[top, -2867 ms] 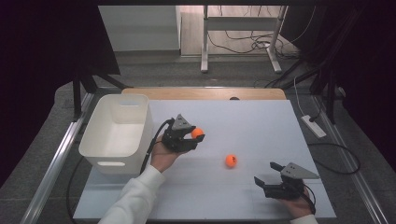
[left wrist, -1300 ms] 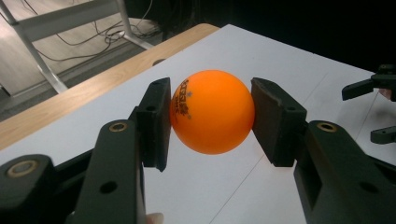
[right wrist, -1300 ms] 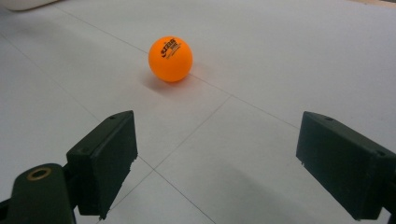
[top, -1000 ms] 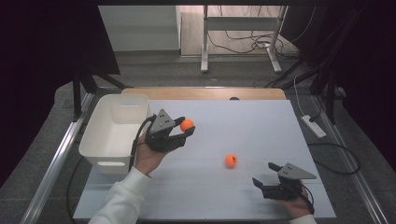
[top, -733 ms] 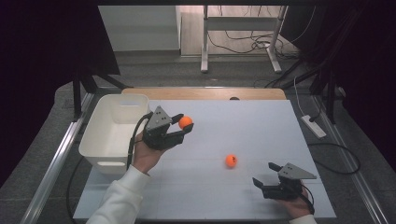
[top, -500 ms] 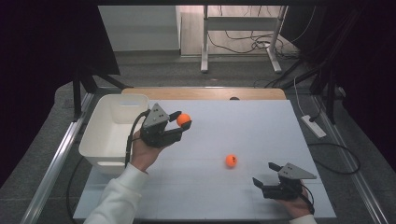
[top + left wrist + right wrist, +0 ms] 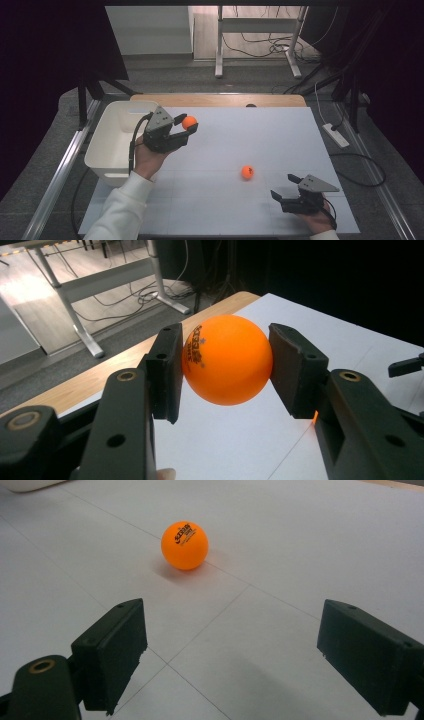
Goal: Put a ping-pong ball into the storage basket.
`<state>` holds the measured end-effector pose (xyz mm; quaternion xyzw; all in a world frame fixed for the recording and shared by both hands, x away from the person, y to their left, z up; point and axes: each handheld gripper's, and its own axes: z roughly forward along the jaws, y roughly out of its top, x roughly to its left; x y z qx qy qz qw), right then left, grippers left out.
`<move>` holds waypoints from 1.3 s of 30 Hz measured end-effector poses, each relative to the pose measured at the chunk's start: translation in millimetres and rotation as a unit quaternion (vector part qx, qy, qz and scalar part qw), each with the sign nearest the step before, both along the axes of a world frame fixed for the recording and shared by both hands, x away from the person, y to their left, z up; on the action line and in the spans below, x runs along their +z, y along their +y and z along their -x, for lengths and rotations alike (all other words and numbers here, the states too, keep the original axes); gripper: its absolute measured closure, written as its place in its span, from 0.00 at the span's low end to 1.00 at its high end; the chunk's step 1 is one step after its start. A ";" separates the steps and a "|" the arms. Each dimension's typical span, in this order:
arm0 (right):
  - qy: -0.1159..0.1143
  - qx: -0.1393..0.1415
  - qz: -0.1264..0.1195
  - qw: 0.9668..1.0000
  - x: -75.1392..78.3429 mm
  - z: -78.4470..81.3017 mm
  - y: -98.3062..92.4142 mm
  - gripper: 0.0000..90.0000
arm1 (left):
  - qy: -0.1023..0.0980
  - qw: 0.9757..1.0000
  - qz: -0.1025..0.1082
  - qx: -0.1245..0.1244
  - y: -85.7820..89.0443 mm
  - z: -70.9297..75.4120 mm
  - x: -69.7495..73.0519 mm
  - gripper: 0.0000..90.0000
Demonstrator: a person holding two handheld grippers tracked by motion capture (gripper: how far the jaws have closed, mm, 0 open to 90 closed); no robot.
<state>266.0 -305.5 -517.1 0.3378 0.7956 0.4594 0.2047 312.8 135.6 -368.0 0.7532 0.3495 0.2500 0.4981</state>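
Two orange balls: one (image 7: 189, 122) clamped in the left tool (image 7: 186, 131) at centre left beside the white bin (image 7: 107, 145) (printed side showing), the other (image 7: 247, 172) on the bench (image 7: 280, 135) before the right tool (image 7: 279, 199), jaws wide.

White bin (image 7: 112, 145), power strip (image 7: 335, 135), floor cables (image 7: 260, 45).

A white tabletop (image 7: 260, 130) with a wooden far edge fills the middle of the frame. Beyond it, at upper centre, a grey floor (image 7: 165, 67) carries white desk legs (image 7: 218, 45) and tangled cables (image 7: 255, 42). Dark curtains (image 7: 45, 50) close off both sides.
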 end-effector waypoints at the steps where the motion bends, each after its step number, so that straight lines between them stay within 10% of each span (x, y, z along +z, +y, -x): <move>1: 0.000 0.000 0.000 1.000 -0.1 -0.1 0.0 0.13 | 0.000 1.000 -0.001 0.003 1.6 -0.4 0.0 0.57; 39: -0.001 -0.003 0.000 1.000 0.2 -0.1 -0.2 0.13 | 0.004 0.996 0.009 0.084 57.2 -14.8 4.3 0.57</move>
